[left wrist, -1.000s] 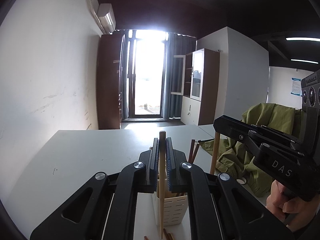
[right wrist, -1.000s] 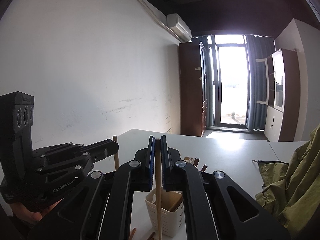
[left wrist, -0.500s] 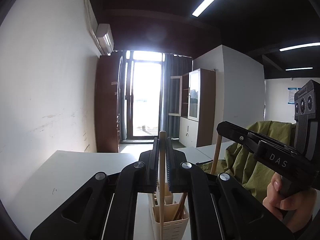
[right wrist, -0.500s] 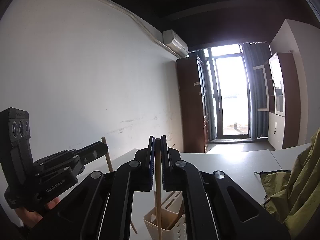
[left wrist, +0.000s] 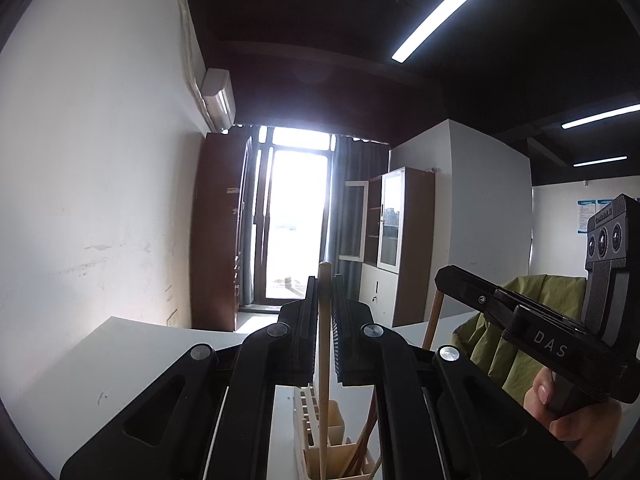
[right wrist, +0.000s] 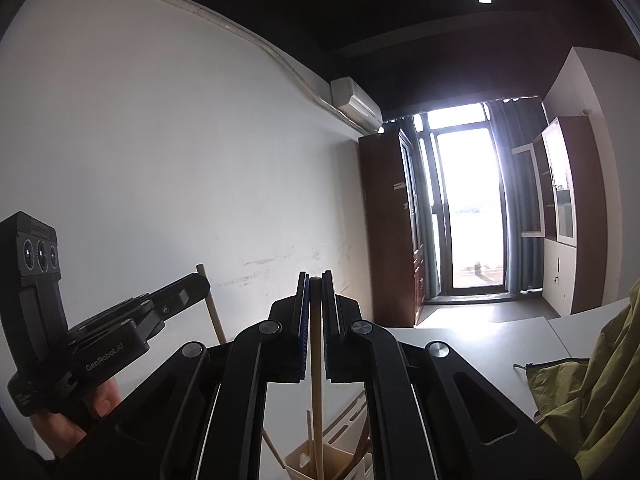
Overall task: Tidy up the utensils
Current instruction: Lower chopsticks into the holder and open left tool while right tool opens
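1. Pale wood: the left tongs (left wrist: 324,312) are clamped on a light wooden chopstick (left wrist: 323,360) that stands upright between the ribbed pads, its top just above them.
2. That stick's lower end runs down into a cream slotted utensil holder (left wrist: 320,432) on the white tabletop (left wrist: 132,356); darker brown sticks lean in the holder's right compartment.
3. The right tongs (right wrist: 315,308) are likewise closed on a second wooden chopstick (right wrist: 316,380), upright, its lower part reaching into the same holder (right wrist: 320,460) at the near edge of the view.
4. Seen from the left camera, the right tongs (left wrist: 442,280) sit to the right, a hand (left wrist: 568,420) on the handle, with their stick hanging below the tips.
5. A green jacket (right wrist: 592,392) lies on the right of the tabletop.
6. Far off stand a bright glass door (left wrist: 294,224), a brown cabinet (left wrist: 218,232) and a wall air conditioner (left wrist: 218,98).
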`<state>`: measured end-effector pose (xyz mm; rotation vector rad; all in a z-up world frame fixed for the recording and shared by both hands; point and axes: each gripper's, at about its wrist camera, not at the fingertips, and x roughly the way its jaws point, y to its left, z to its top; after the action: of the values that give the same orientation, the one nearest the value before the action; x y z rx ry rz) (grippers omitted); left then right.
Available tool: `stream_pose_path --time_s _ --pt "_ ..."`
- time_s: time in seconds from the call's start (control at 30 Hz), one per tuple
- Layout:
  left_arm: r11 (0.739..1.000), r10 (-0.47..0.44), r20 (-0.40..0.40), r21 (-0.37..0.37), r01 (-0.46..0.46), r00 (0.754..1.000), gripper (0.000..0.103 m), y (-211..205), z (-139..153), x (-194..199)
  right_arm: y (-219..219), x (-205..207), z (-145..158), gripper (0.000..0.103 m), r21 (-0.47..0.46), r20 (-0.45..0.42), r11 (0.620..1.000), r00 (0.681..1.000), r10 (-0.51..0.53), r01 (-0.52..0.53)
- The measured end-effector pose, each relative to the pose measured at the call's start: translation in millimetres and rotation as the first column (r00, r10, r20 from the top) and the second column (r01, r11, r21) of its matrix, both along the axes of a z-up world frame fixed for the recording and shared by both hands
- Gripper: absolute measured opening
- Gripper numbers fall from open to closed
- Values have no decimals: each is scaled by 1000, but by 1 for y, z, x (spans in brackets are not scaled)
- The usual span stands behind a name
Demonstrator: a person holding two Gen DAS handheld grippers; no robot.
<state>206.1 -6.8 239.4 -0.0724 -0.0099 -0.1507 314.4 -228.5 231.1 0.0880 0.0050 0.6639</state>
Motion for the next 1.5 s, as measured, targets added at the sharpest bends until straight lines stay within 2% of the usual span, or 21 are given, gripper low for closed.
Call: stream_pose_path --time_s 0.27,0.57,0.93,1.5 --pt "1000 17 -9 6 -16 1000 6 -6 -4 17 -6 8 2 7 23 24 1000 1000 -2 1" --pt "999 37 -104 35 -33 994 6 -8 -22 45 7 29 -16 7 -28 -48 1000 999 -11 10" --pt "998 41 -211 59 -29 977 6 -8 -43 57 18 35 -42 7 -106 -126 994 992 -28 15" --pt "998 -10 -273 64 28 962 6 -12 -56 67 20 33 -56 7 -186 -169 982 985 -44 12"
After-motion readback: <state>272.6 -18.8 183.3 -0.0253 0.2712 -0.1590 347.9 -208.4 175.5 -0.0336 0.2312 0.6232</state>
